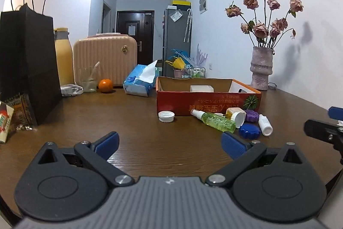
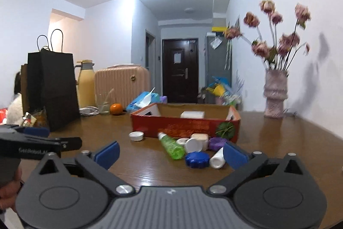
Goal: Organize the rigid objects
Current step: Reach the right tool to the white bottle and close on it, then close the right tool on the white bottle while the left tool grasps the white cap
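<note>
Left of the red cardboard box (image 1: 209, 102) stand a black paper bag (image 1: 27, 61) and an orange (image 1: 105, 85). The left gripper (image 1: 170, 144) hovers over the wooden table (image 1: 128, 121), jaws spread wide, nothing between them. Just before the box lie a white cap (image 1: 166, 116), green spray bottle (image 1: 215, 121), blue lid (image 1: 249, 131) and small white bottle (image 1: 265, 125). The right gripper (image 2: 171, 153), near that cluster, also gapes empty.

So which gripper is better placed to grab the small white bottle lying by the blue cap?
Right. The small white bottle lies just ahead of the open right gripper, beside its right finger. From the open left gripper it sits farther off to the right.
</note>
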`<state>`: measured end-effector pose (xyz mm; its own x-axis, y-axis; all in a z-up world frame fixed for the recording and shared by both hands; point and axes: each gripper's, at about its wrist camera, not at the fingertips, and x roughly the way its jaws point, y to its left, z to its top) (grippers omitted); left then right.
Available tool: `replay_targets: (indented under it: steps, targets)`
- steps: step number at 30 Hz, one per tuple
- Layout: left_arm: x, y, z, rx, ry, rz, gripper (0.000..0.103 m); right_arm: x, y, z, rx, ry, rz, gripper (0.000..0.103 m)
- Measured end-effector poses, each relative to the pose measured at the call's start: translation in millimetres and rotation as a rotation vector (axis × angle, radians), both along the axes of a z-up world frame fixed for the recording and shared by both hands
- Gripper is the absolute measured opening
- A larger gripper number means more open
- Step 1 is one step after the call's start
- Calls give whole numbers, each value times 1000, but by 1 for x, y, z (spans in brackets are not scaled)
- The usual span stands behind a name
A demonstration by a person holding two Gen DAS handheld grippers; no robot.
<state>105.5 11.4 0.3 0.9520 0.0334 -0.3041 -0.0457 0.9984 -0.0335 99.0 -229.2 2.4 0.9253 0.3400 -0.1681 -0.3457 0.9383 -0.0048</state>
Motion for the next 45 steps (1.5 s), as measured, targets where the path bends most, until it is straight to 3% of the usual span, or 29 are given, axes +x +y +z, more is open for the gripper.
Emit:
replay_targets:
  steps: [9, 18, 24, 31, 37, 43, 45]
  targets:
    - [11, -17, -15, 38, 29, -40, 103, 12, -13, -15, 14, 25, -33, 103]
    - [31, -20, -25, 34, 76, -28, 103, 47, -22, -35, 16, 149, -77, 103]
    - [69, -28, -32, 38, 136, -34, 103, 80, -24, -40, 6, 202, -75, 100]
    - [125, -28, -32, 58, 207, -25, 103, 138, -33, -42, 60, 350, -62, 71]
    - [174, -15, -33, 71, 220, -2, 102, 187, -34, -44, 73, 391, -47, 60]
    - [224, 6, -40, -7, 303, 13, 81, 234, -32, -50, 64, 451, -72, 50]
    - [237, 9, -43, -6, 316, 14, 79, 245, -33, -55, 64, 478, -70, 47]
